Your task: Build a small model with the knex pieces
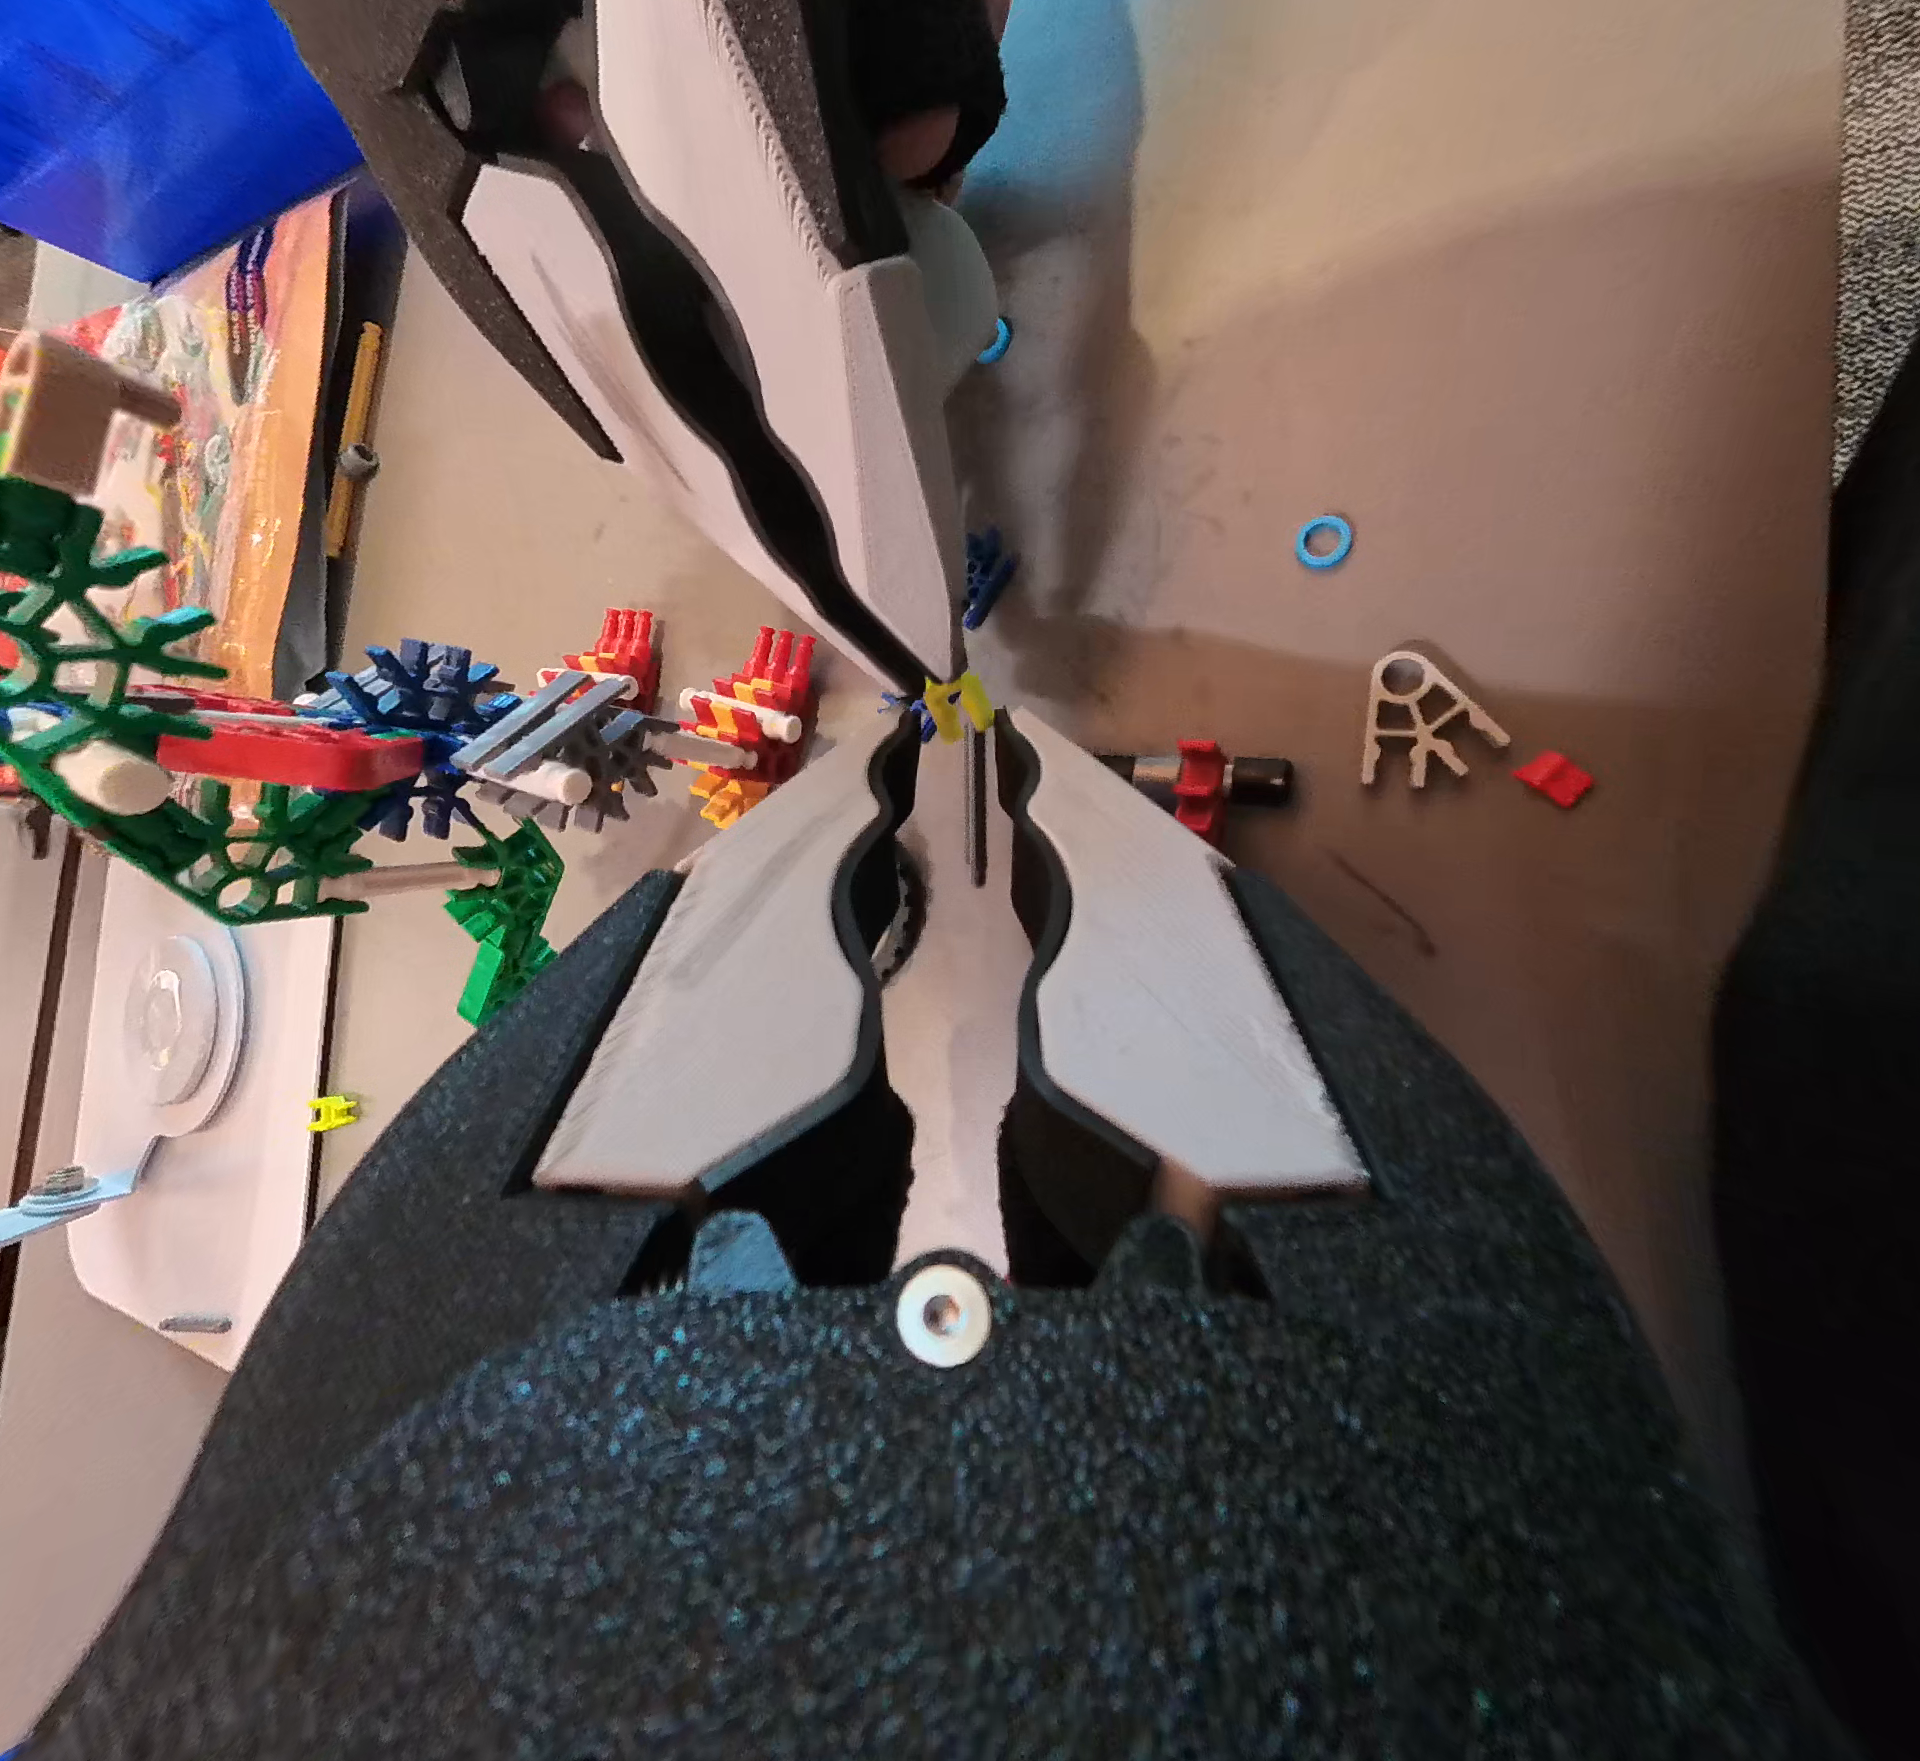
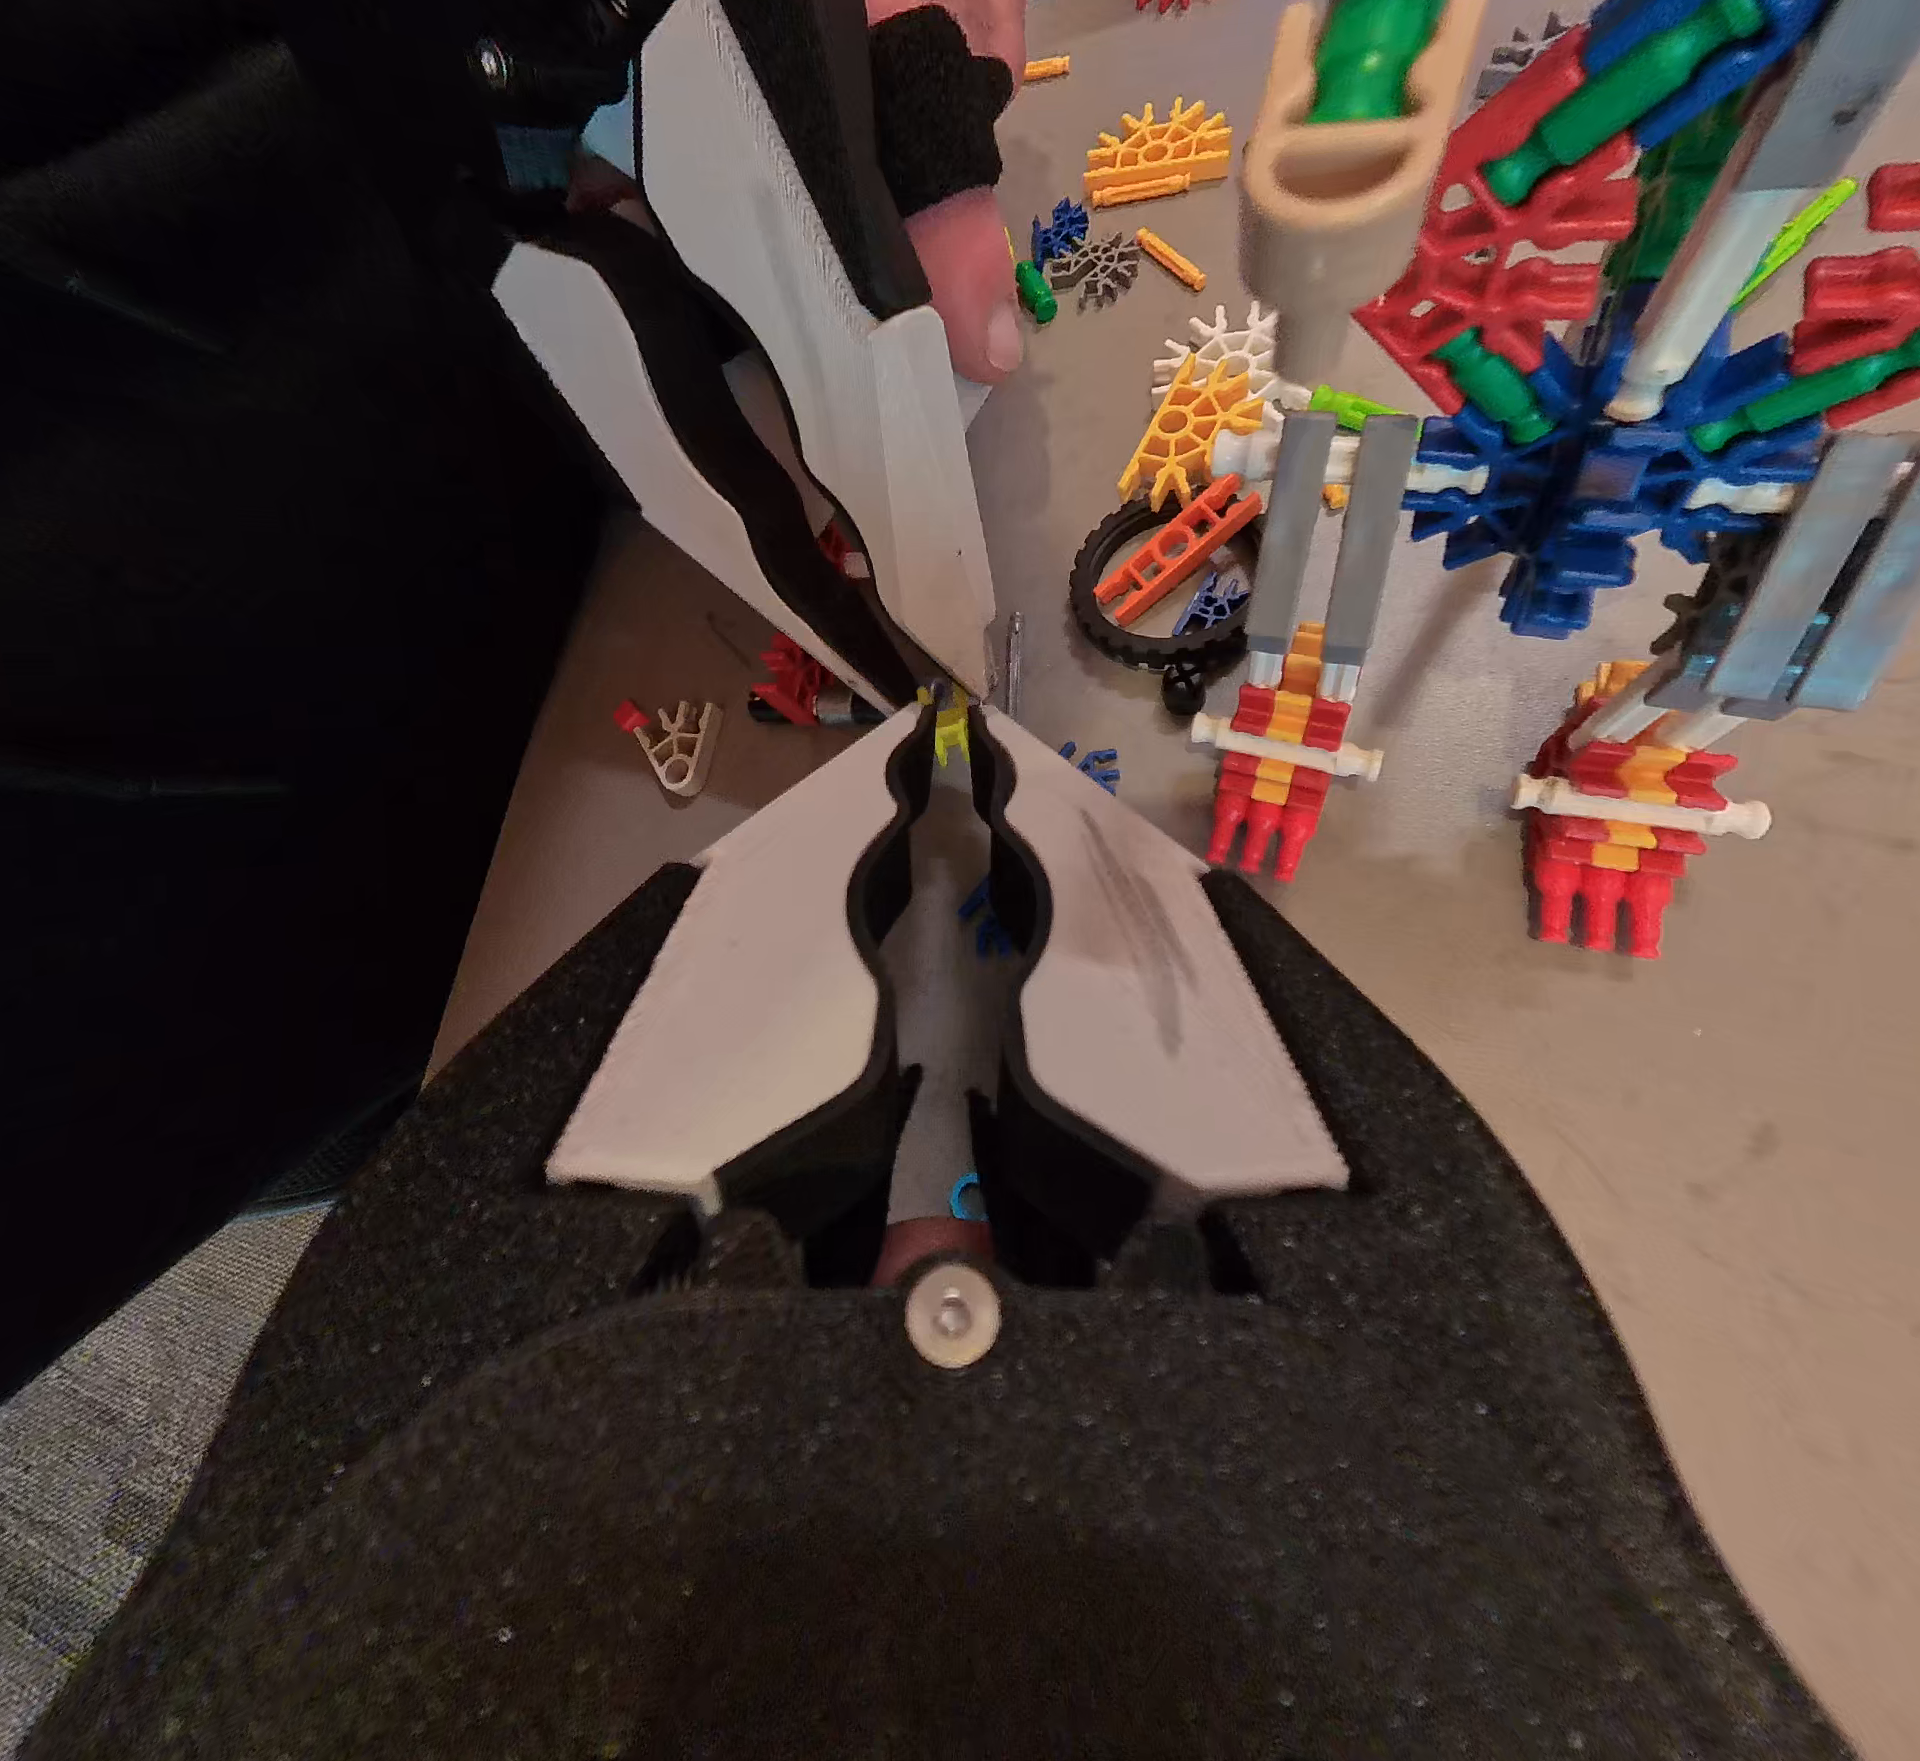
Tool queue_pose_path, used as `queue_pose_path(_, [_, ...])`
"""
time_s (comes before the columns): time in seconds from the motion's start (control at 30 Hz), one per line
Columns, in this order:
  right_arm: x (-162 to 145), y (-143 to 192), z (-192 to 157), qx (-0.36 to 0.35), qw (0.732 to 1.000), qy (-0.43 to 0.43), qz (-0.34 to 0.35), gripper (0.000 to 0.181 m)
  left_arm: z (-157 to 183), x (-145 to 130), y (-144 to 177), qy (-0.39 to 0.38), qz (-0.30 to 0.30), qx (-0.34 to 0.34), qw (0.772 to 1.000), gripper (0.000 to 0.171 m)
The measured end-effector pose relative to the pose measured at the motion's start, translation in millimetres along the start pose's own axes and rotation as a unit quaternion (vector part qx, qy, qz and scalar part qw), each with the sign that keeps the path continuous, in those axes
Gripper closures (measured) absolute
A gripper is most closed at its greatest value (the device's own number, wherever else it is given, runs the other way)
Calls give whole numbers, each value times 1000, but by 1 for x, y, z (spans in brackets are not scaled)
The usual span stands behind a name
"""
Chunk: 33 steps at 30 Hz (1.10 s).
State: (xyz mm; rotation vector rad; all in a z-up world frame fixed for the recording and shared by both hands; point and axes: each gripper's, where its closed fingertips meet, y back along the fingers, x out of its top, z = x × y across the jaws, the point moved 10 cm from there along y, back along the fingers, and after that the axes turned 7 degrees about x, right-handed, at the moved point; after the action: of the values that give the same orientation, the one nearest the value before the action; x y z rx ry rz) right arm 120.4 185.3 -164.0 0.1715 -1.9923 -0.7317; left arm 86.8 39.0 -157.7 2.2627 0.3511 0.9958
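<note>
Where both tongs [image 1: 948, 709] [image 2: 951, 724] meet tip to tip, each pinches the yellow connector [image 1: 954, 701].

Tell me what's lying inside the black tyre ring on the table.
In the right wrist view, an orange ladder-shaped piece lies slanted across the black tyre ring, overlapping its upper rim. A small blue connector lies inside it. Anything under the orange piece is hidden.

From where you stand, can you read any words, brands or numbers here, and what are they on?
Printed orange packet, at the left edge of the left wrist view: it bears writing, but too blurred to read.
Toy pieces, jaws and table: no readable writing.
</note>
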Motion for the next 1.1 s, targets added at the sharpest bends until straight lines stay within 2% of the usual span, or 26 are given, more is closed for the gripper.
queue_pose_path(0.4, [4,5,3,-2,1000,-16,21,180,-2,-2,-2,12,7,27,1000,164])
queue_pose_path(0.63, [4,6,5,-6,999,-20,26,174,-4,-5,-3,31,17,32,999,164])
queue_pose_path(1.1, [7,14,13,-25,998,-35,50,169,-25,-13,6,177,73,16,981,165])
